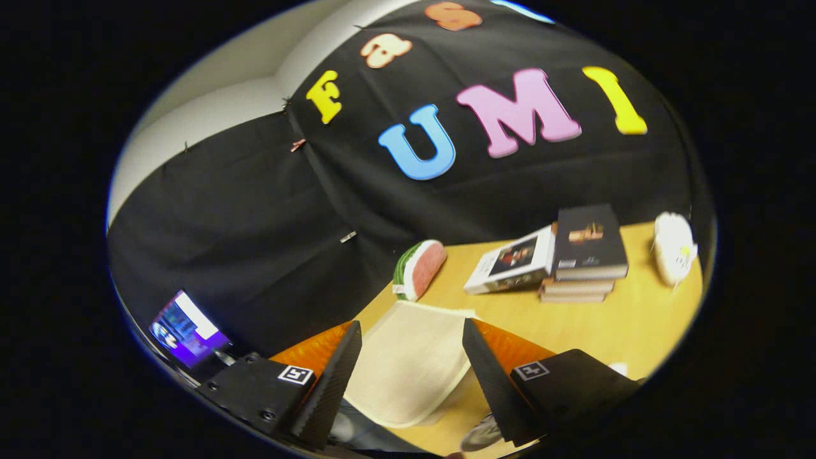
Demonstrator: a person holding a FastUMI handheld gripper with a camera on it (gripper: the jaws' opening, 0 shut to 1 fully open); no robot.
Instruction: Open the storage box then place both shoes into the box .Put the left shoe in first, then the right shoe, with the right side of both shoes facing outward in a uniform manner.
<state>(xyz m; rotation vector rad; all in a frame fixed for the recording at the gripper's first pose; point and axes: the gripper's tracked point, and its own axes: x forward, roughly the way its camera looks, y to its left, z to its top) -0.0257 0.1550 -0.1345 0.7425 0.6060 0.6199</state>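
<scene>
Wooden table [612, 319] — gripper [411, 347] fingers wide, empty

1. My gripper [411, 357] has its fingers spread wide, a cream cloth [408, 370] in the gap.
2. Bare table [625, 319] lies beyond.
3. Farther off stand a watermelon-slice toy [419, 269], stacked books [583, 255] and a white toy [672, 247].
</scene>
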